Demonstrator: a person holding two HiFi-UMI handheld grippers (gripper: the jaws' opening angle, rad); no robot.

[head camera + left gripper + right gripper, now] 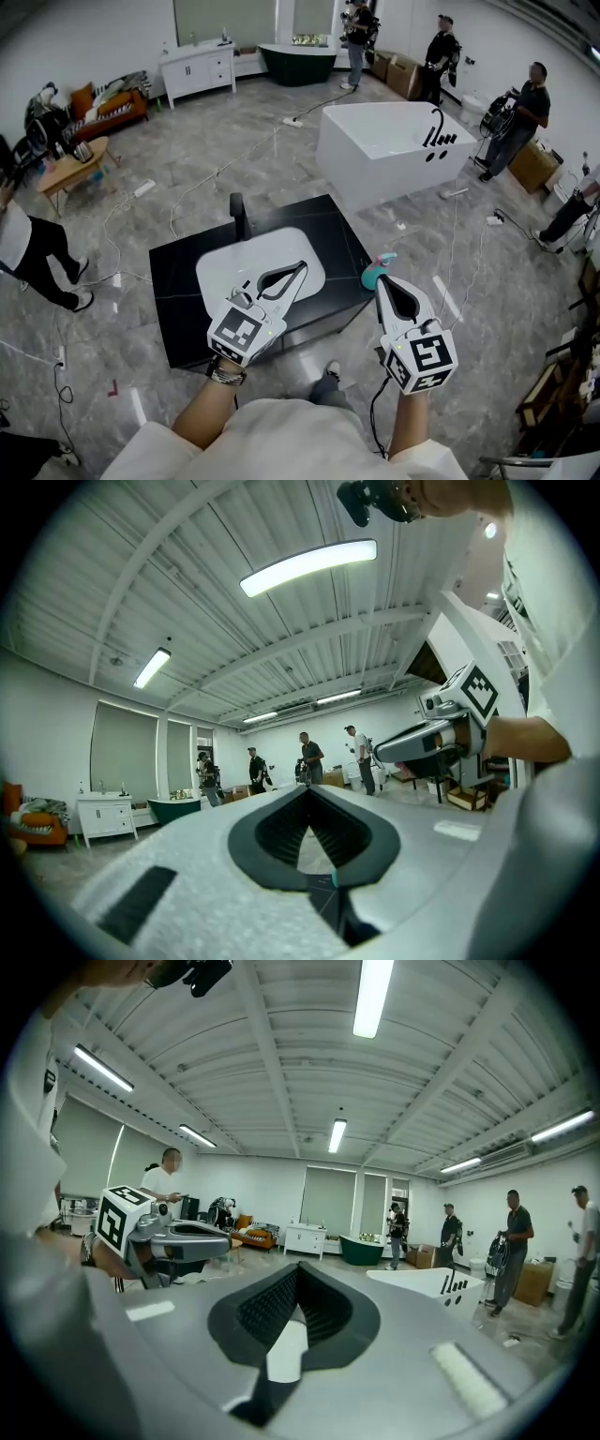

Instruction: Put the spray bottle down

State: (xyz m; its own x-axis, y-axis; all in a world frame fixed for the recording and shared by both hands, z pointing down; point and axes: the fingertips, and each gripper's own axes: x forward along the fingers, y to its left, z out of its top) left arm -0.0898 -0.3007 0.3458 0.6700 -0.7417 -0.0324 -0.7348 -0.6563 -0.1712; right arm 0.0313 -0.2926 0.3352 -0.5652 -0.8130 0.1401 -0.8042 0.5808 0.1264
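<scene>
A teal spray bottle (374,274) with a pink nozzle stands at the right corner of the black counter (178,291) in the head view. My right gripper (380,280) hovers just in front of and over it, jaws shut and holding nothing; whether it touches the bottle I cannot tell. The bottle does not show in the right gripper view, where the right gripper (296,1266) points level across the room. My left gripper (302,266) is shut and empty above the white sink basin (220,267). In the left gripper view, the left gripper (309,787) shows closed tips.
A black faucet (238,214) rises behind the basin. Beyond the counter, to the right, sits a white bathtub (394,150), and a dark green tub (298,61) stands at the far wall. Cables trail over the floor (234,159). Several people stand around the room's edges.
</scene>
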